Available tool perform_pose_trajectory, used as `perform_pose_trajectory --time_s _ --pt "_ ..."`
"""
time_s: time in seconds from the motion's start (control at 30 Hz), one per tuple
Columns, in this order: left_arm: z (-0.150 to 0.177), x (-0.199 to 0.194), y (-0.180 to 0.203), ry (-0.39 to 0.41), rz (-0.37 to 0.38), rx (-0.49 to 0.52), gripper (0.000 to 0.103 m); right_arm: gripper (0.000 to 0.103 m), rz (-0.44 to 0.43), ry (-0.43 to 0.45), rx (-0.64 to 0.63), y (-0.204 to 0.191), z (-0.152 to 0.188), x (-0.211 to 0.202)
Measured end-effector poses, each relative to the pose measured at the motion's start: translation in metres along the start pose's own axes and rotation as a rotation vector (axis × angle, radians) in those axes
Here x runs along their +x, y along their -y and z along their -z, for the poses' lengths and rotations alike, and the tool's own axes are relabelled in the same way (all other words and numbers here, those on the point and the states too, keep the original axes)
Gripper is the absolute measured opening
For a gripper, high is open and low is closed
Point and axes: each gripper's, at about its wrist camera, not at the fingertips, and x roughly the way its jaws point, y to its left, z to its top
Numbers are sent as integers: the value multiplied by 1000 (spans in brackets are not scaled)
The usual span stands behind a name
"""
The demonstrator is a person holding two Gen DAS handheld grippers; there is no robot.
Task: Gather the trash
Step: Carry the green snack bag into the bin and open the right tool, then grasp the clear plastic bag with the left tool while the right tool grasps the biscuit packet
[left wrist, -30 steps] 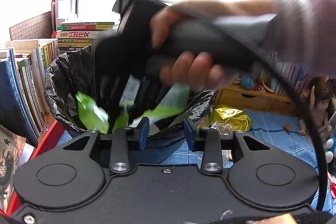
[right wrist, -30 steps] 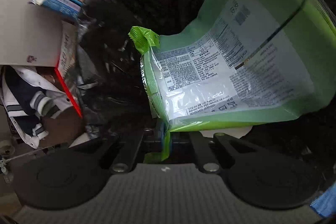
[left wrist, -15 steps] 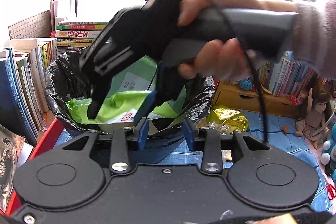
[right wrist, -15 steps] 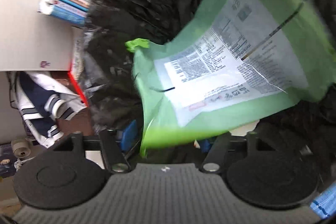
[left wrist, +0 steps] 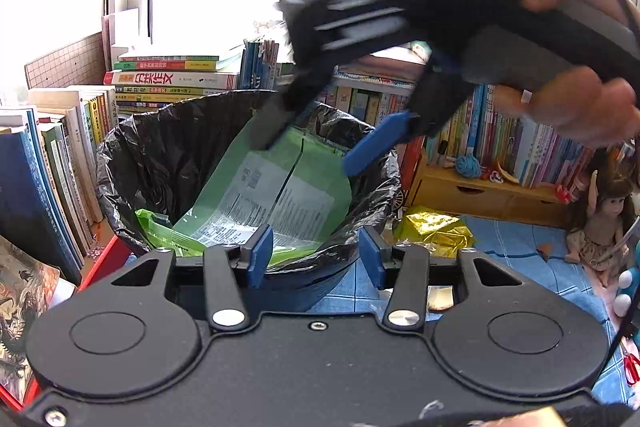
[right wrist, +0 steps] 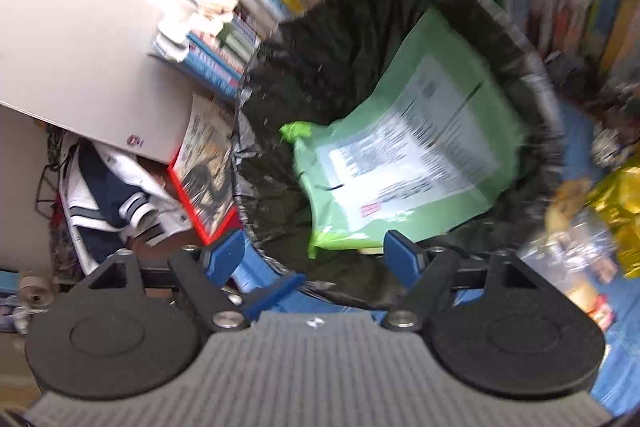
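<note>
Flat, light-green plastic food pouch (left wrist: 276, 187) with a crinkled, brighter green torn end, lying slanted inside the round bin lined with a black plastic bag (left wrist: 160, 147), back panel up. Large white label panel on that back: dense small black print, too fine to read, a barcode near the upper end, a small red-and-white mark near the lower edge in the right wrist view. Dark seam down the middle.

Right gripper (left wrist: 316, 151) above the bin mouth, blue-padded jaws spread wide and opening, nothing between them, clear of the pouch. Left gripper (left wrist: 316, 255) near the bin rim, jaws partly apart and opening, nothing pinched.

Crumpled gold foil wrapper (left wrist: 432, 227) on the blue mat (left wrist: 520, 251) beside the bin. Stacked books (left wrist: 172, 79) behind, spine lettering not legible.
</note>
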Motion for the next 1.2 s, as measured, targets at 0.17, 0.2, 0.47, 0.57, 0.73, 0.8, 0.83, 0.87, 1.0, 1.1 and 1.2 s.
perform_pose_trajectory --time_s 0.17,0.2,0.47,0.57,0.73,0.8,0.83,0.87,1.0,1.1,1.2 --pt "-2 -8 11 6 2 13 49 87 67 140 0 18 32 -31" --pt "-3 -9 14 6 4 17 50 87 87 171 5 22 40 -37" --pt "-1 -24 46 34 44 85 61 88 226 415 37 59 110 -73" --pt "4 -21 59 18 68 100 63 89 312 470 52 78 135 -74" --pt "22 -4 81 -31 90 109 66 89 371 457 140 121 170 -57" --pt "30 6 87 -55 94 108 66 89 408 443 175 140 184 -45" --pt "34 12 91 -66 93 107 67 89 427 438 189 147 189 -41" --pt "38 19 93 -78 91 106 67 89 445 435 201 155 195 -36" --pt "54 54 104 -113 71 99 72 89 493 451 217 178 212 -20" --pt "67 84 113 -149 53 95 73 89 513 480 211 192 221 -8" --pt "78 113 121 -180 29 97 74 89 529 483 228 206 229 6"
